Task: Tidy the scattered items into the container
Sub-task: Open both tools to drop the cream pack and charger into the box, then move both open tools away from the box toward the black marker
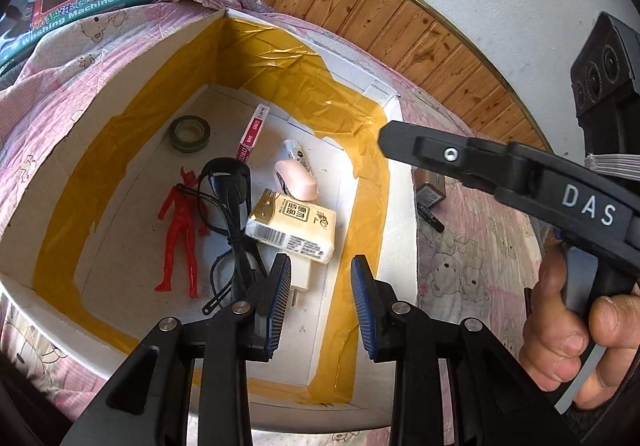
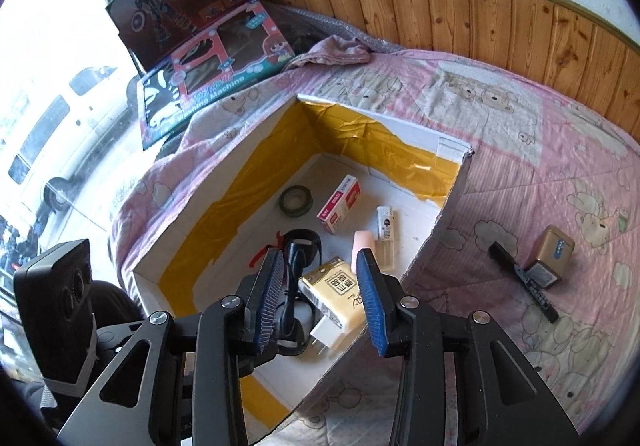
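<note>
The white foam container lined with yellow tape [image 1: 224, 58] sits on a pink cartoon-print quilt [image 2: 520, 150]. Inside it lie a red plastic figure [image 1: 180, 238], a yellow tissue pack [image 1: 292, 226] and a black coiled cable [image 1: 232, 206]. Left gripper [image 1: 320, 302] and right gripper [image 2: 320, 298] hover above, jaws apart, empty. A gold rectangular battery [image 2: 552, 254] and a black marker pen [image 2: 524, 282] lie touching each other on the quilt, outside the container.
</note>
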{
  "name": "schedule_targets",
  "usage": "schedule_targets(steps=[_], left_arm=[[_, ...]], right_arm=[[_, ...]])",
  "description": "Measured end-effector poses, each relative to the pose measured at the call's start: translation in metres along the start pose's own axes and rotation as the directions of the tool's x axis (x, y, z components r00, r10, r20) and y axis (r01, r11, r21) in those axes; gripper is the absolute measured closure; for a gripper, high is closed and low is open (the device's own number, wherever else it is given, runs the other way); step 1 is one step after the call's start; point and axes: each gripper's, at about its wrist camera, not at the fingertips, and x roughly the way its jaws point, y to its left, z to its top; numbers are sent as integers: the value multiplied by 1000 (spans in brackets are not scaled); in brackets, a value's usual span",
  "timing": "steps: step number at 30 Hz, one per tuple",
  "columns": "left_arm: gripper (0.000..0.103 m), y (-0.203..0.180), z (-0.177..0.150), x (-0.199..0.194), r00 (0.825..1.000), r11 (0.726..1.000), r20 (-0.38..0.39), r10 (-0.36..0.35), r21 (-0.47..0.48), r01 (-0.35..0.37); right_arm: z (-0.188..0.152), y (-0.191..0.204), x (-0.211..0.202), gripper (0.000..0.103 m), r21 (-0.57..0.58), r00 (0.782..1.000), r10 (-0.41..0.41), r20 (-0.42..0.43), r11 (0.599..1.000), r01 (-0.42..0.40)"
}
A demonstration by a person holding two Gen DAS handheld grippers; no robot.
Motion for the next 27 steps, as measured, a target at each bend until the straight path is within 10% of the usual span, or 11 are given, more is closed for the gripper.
schedule_targets(steps=[27], left_arm=[[70, -75, -58, -75, 992, 972, 108, 65, 218, -87]], right_arm=[[-132, -23, -85, 60, 276, 985, 84, 153, 953, -124]])
